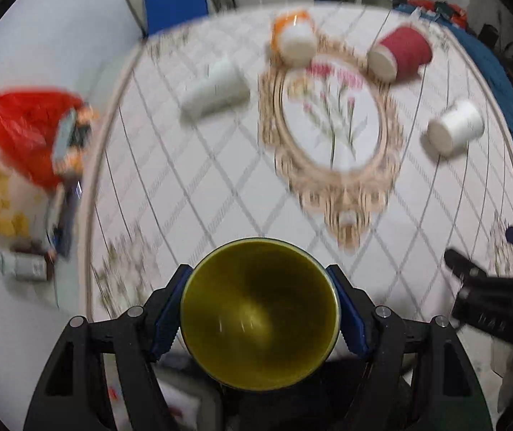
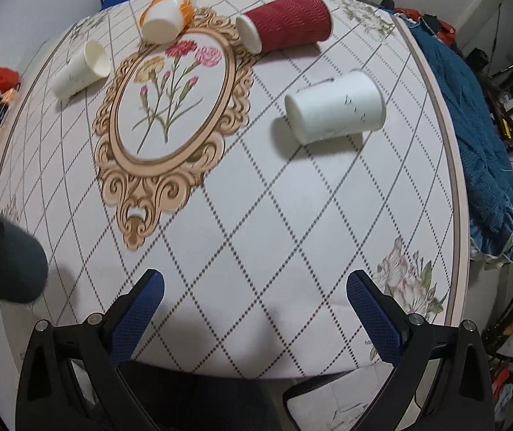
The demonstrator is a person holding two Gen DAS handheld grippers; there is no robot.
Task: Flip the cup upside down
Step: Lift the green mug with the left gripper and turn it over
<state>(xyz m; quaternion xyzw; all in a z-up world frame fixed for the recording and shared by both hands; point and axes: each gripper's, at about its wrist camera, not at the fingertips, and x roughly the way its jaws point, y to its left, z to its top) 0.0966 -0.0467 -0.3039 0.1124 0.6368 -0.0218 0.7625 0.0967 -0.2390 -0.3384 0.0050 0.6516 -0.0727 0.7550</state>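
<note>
My left gripper (image 1: 260,314) pinches a cup with a glossy olive-yellow interior (image 1: 260,318) between its blue-padded fingers (image 1: 166,314), the open mouth facing the camera so I look straight down inside it; it is held above the near edge of the round table with a white diamond-patterned cloth (image 2: 256,222). The left view is blurred, so I cannot tell the cup's outer colour there; in the right view a dark blue-grey rounded shape (image 2: 5,262) at the left edge may be that same cup. My right gripper (image 2: 254,318) hangs over the near table edge with its fingers spread wide, holding nothing. Lying on their sides across the far half of the table are a ribbed red paper cup (image 2: 287,21), an orange-and-white cup (image 2: 166,14), a small white paper cup (image 2: 78,68) and a larger white paper cup (image 2: 335,107), arranged around a printed oval flower medallion (image 2: 170,97).
</note>
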